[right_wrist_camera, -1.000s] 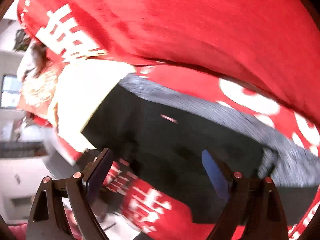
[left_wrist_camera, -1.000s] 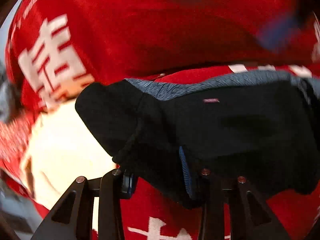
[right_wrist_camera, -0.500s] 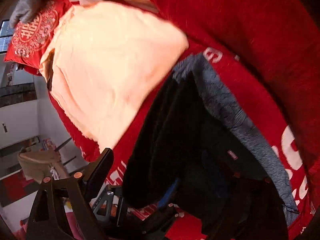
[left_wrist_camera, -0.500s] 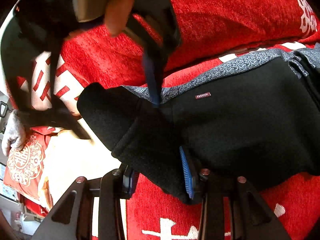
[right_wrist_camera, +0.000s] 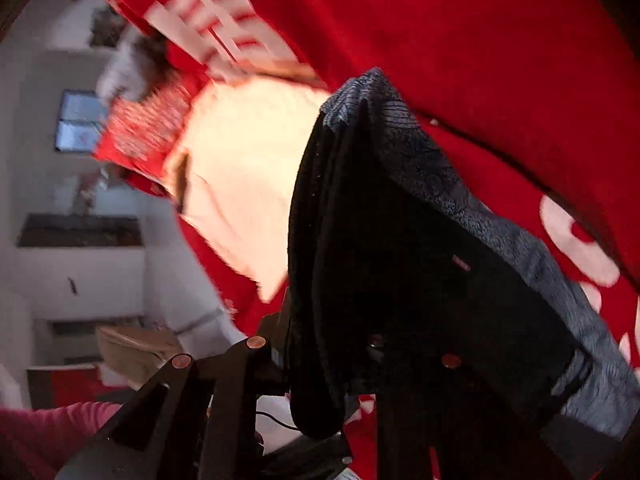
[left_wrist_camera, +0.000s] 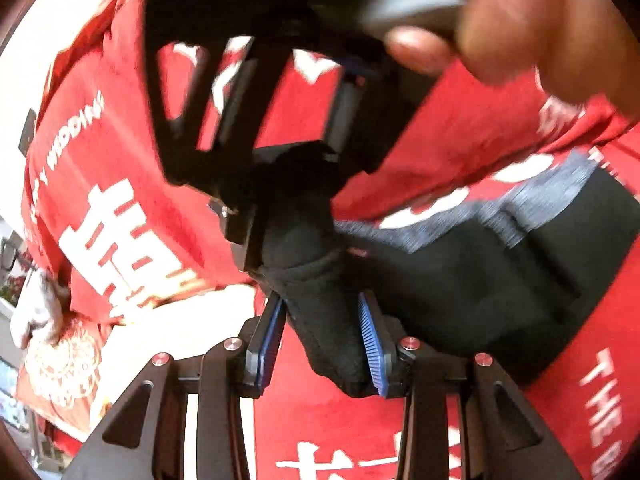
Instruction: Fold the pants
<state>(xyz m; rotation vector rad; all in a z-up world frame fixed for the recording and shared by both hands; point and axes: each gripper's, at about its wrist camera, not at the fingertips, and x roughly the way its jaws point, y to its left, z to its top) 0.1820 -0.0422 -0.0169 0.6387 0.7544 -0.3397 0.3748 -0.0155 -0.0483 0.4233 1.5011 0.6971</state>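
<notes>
Low in both frames, your left gripper (left_wrist_camera: 324,340) and just-closed right gripper (right_wrist_camera: 320,360) pinch the pants (left_wrist_camera: 460,280), lifted, fold unfinished.

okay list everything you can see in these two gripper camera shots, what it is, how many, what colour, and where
pants: one, black with a grey patterned waistband, lying on the red cover, one end bunched and lifted
small label: one, reddish, on the pants below the waistband
red cover: one, red with white lettering, under the pants
cream cloth: one, pale cream, beside the pants on the cover
red patterned cushion: one, red with white pattern, at the left edge
left gripper: one, black with blue pads, shut on the bunched end of the pants
right gripper: one, black, just closing onto the same bunch from above
hand: one, holding the right gripper
pink sleeve: one, bottom left of the right wrist view
</notes>
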